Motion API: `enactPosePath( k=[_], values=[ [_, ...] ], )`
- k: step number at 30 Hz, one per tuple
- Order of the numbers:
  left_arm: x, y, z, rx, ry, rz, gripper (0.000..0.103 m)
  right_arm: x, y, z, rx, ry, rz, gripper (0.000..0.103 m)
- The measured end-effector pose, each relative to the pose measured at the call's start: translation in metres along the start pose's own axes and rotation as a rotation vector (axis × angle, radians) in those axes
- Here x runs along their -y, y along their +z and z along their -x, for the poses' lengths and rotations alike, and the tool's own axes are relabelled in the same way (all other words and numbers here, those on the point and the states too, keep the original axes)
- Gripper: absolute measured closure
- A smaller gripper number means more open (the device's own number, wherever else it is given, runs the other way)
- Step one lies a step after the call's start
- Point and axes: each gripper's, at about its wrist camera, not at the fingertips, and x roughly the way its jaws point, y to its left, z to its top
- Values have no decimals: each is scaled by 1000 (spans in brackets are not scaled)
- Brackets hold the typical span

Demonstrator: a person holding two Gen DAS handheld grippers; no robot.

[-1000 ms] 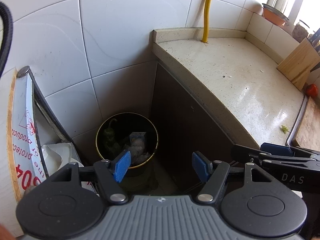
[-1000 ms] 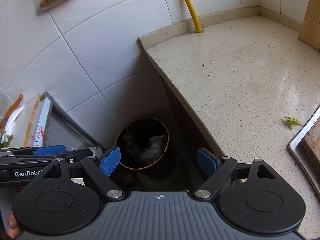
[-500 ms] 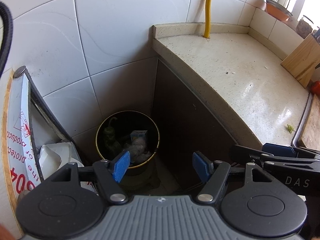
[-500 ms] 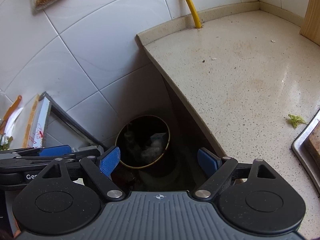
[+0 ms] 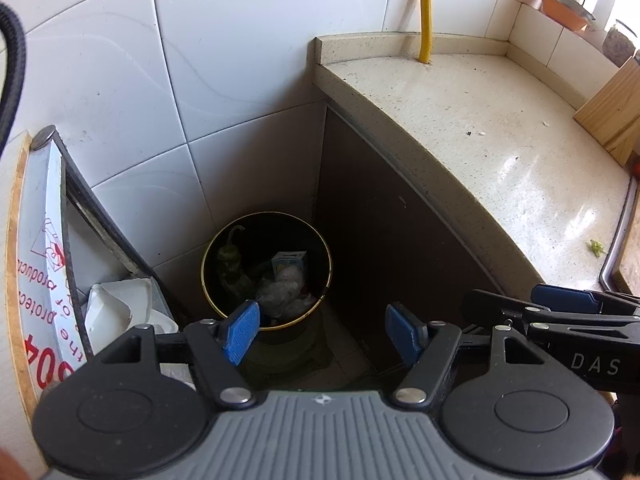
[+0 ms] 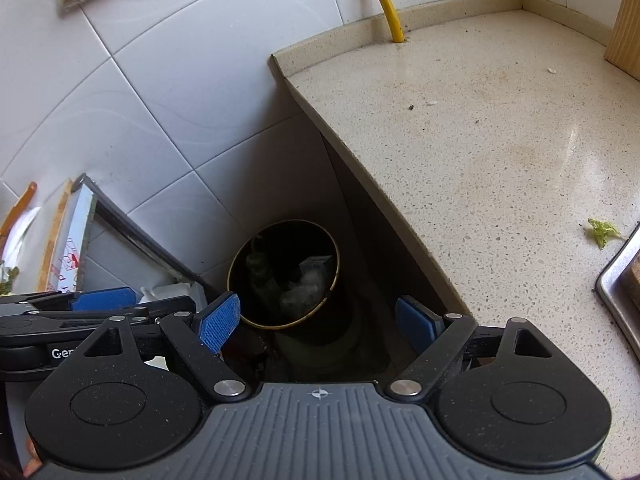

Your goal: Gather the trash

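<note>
Both grippers, left [image 5: 320,332] and right [image 6: 318,324], hang released above the bin [image 5: 266,268] beside a speckled countertop [image 6: 500,140].

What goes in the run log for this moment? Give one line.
left gripper: open, empty | right gripper: open, empty | bin: on floor, holds trash | green scrap: on counter

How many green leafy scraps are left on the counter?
1. The green scrap lies on the counter beside the metal tray's rim. Tiny crumbs lie farther back; more may be out of frame.

"DAS" on right hand-held gripper [image 5: 568,322]
</note>
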Motion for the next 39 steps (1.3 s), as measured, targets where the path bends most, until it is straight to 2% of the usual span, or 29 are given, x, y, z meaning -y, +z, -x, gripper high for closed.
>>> enactPosePath(
  k=[8,12,24,31,39],
  values=[
    [3,0,6,24,64,-33,38,-4,0,1,5,-2,8,14],
    [5,1,14,69,77,-51,39,-4,2,8,25,-1,11,14],
    [12,5,40,160,20,-62,39,-1,1,44,118,-29,22,14],
    [15,3,46,165,-12,-48,38,2,-5,56,139,-39,15,14],
    [19,-6,56,183,-6,-53,38,0,-12,63,149,-40,19,14]
  ],
)
